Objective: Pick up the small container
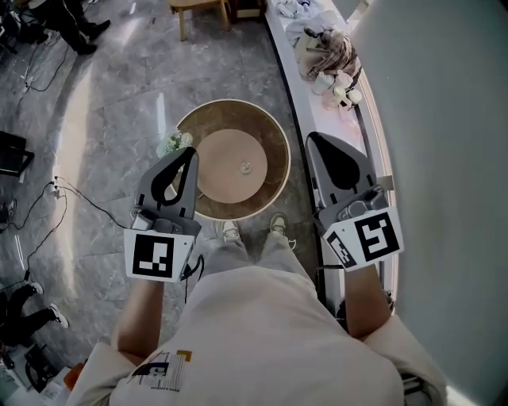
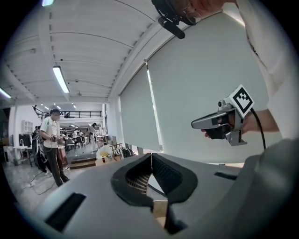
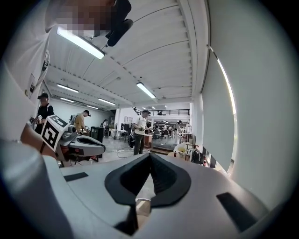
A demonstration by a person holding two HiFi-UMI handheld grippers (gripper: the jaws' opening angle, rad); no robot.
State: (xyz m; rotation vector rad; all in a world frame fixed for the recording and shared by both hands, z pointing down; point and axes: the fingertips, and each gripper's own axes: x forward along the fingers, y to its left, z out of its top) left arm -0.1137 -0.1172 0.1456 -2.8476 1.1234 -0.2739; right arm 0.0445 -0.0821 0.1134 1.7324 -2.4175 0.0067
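Note:
A small pale container (image 1: 244, 167) sits at the middle of a round brown table (image 1: 274, 143) right in front of me, seen from above in the head view. My left gripper (image 1: 190, 152) hangs over the table's left edge, shut and empty. My right gripper (image 1: 311, 137) is off the table's right side, beside the white ledge, also shut and empty. Both point level, away from me. In the left gripper view its jaws (image 2: 151, 157) meet with nothing between them, and the right gripper (image 2: 219, 122) shows at the right. The right gripper view shows the same closed jaws (image 3: 150, 157). Neither gripper view shows the container.
A white ledge (image 1: 290, 75) runs along the right wall with a heap of cloth and small things (image 1: 327, 49) on it. A wooden stool (image 1: 200, 9) stands beyond the table, cables (image 1: 48, 190) lie on the floor at left. People (image 3: 139, 130) stand far off in the hall.

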